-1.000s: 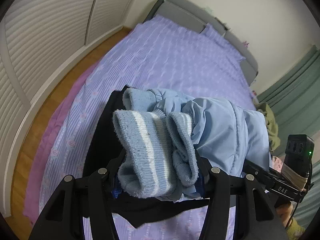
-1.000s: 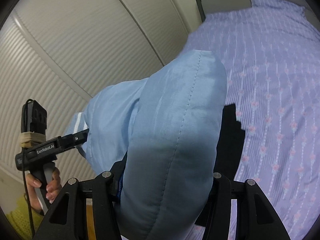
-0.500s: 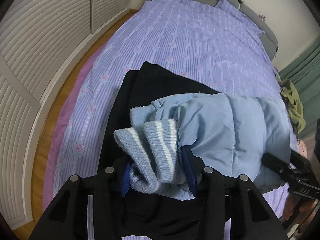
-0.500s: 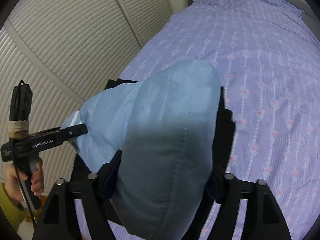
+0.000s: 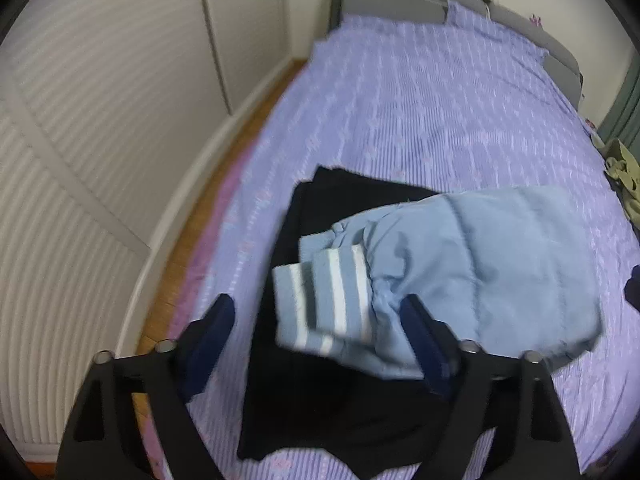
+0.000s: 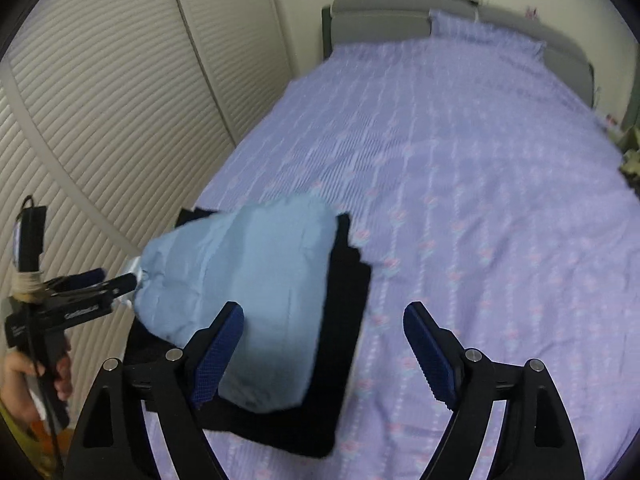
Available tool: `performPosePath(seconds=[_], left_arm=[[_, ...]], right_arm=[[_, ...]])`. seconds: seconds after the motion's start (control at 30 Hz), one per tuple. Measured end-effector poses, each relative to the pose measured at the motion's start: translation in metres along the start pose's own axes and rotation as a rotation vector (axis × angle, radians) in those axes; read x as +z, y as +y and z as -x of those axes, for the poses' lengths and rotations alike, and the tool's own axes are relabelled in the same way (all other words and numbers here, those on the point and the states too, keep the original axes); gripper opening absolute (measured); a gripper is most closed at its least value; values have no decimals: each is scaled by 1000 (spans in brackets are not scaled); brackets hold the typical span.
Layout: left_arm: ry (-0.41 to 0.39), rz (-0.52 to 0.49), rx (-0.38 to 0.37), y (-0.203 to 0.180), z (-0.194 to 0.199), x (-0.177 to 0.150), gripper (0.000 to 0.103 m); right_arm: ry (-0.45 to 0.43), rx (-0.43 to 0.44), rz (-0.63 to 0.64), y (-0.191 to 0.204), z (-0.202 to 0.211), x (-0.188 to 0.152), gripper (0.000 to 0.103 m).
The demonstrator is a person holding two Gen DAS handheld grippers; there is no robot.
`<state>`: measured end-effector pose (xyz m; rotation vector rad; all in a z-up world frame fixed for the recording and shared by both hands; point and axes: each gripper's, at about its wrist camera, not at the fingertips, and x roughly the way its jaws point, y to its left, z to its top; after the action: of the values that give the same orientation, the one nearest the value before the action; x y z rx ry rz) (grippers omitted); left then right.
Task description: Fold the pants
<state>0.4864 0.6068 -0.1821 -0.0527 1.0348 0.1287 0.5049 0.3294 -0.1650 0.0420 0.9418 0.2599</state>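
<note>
Light blue padded pants (image 5: 480,272) lie folded on a black garment (image 5: 328,400) on the bed. Their striped knit cuffs (image 5: 324,300) point toward my left gripper (image 5: 320,320), which is open with the cuffs lying loose between its fingers. In the right wrist view the pants (image 6: 256,292) rest on the black garment (image 6: 340,360). My right gripper (image 6: 324,336) is open and empty, with the pants' near end by its left finger. The left gripper also shows at the left of that view (image 6: 116,284).
The bed (image 6: 480,160) has a purple patterned cover and a grey headboard (image 6: 400,12). White louvred wardrobe doors (image 5: 80,120) and a strip of wooden floor (image 5: 188,260) run along the left. An olive garment (image 5: 624,184) lies at the bed's right edge.
Both grippers have opened and let go of the blue pants, which dropped onto the black garment. Both grippers have pulled back and up from them.
</note>
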Motion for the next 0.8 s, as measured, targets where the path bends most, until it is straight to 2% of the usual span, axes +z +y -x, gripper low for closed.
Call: performPosePath(seconds=[0.1,0.17,0.3,0.5,0.63,0.8], left_arm=[[-75,-1,15,-12,49,-19,87],[-116,-9,24,-25,81,-30,93],[-204,-40,13,-63,148,-58,103],[-266,-87,-17,-129,234,-105,103],[-293,-106,-67,-166,279,-133,103],[-348,-148,-69,-212,324,-171,103]], right_arm=[[-57,-26,30,-6,38,-8,83],[-100,-27,53,-10,70,-20,85],[-166,-30,45,-27,128,-45,95],[-209,-61,-2,-65,217,-90,97],[-221,-71,-31,-89,264,-119,97],[-257,-106,-52,-120,323,-163,97]])
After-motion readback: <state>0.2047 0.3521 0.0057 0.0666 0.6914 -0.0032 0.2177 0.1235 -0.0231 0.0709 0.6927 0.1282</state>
